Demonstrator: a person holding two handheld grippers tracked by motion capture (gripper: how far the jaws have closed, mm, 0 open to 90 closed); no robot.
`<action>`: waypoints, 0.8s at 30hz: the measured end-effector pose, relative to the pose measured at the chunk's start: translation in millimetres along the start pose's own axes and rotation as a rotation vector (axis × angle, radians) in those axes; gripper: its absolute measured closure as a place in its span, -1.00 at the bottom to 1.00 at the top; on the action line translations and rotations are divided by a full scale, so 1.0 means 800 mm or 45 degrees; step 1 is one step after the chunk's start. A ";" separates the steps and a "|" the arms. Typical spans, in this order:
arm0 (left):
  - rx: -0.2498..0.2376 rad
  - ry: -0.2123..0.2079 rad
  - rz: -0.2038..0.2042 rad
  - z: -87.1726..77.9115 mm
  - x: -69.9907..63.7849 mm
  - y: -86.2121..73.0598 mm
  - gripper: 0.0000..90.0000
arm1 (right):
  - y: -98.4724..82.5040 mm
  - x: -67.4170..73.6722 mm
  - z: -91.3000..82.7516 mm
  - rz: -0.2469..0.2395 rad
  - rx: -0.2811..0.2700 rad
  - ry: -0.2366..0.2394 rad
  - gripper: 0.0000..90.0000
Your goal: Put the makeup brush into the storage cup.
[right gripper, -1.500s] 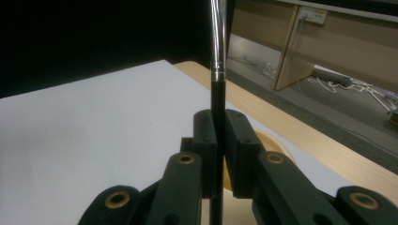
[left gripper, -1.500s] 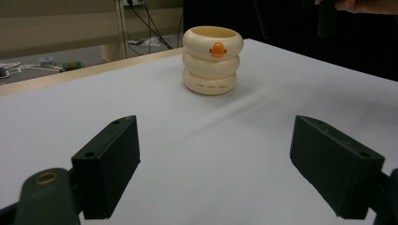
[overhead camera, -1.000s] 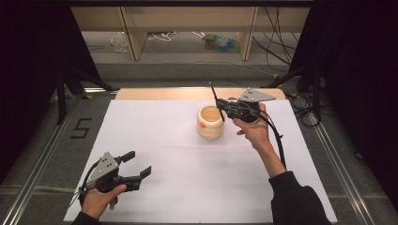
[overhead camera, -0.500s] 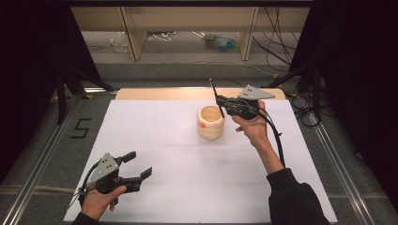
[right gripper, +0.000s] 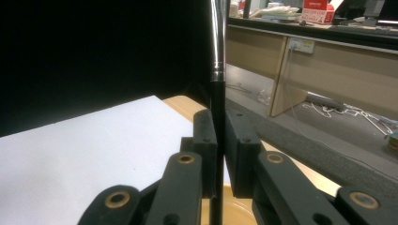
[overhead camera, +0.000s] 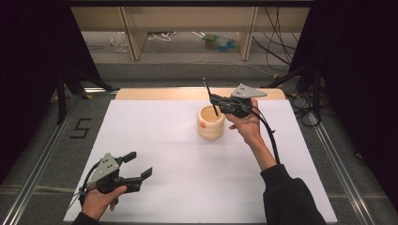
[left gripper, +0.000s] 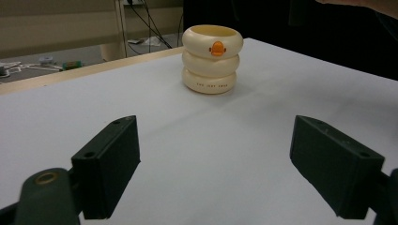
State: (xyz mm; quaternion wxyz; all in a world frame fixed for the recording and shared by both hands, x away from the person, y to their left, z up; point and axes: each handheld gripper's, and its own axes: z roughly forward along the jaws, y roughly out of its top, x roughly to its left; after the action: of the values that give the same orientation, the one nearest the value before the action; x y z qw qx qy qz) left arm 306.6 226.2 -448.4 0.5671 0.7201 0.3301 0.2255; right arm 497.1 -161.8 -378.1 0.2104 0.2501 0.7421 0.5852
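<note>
White-covered tabletop (overhead camera: 155, 140) under dark curtains, shelving behind. Centre frame we note the cream ringed plastic cup (overhead camera: 210, 123), upright, with an orange emblem; the small print on its lowest ring is unreadable. A "5" is marked on the floor at the left. The right gripper (overhead camera: 217, 101) has its jaws clamped on a thin black rod (overhead camera: 210, 96), tip dipping into the cup's mouth. The left gripper (overhead camera: 139, 167), lower left, rests with jaws wide apart, holding nothing. Risk, in our judgement: the tilted rod levers against the rim and tips the unsteadied cup.
</note>
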 end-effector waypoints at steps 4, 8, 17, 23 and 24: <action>-0.002 -0.001 -0.017 0.000 -0.001 0.000 -0.64 | -0.001 -0.001 0.005 -0.008 -0.007 -0.008 0.87; 0.002 -0.019 -0.025 0.002 -0.002 -0.001 -0.64 | -0.004 -0.002 0.007 -0.005 0.005 0.003 0.87; 0.007 -0.012 -0.005 0.002 -0.002 0.000 -0.64 | -0.008 0.000 0.014 -0.014 0.011 -0.006 0.87; 0.005 -0.017 -0.007 0.002 -0.003 0.000 -0.64 | -0.011 -0.003 0.015 -0.006 0.001 -0.021 0.87; 0.000 -0.021 -0.004 0.003 -0.002 0.000 -0.64 | -0.011 -0.003 0.015 -0.008 0.013 -0.018 0.87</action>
State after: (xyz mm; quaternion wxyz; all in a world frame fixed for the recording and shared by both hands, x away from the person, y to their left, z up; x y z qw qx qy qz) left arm 306.9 223.6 -449.1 0.5701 0.7216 0.3265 0.2185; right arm 505.5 -156.0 -389.5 0.2161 0.2529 0.7445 0.5789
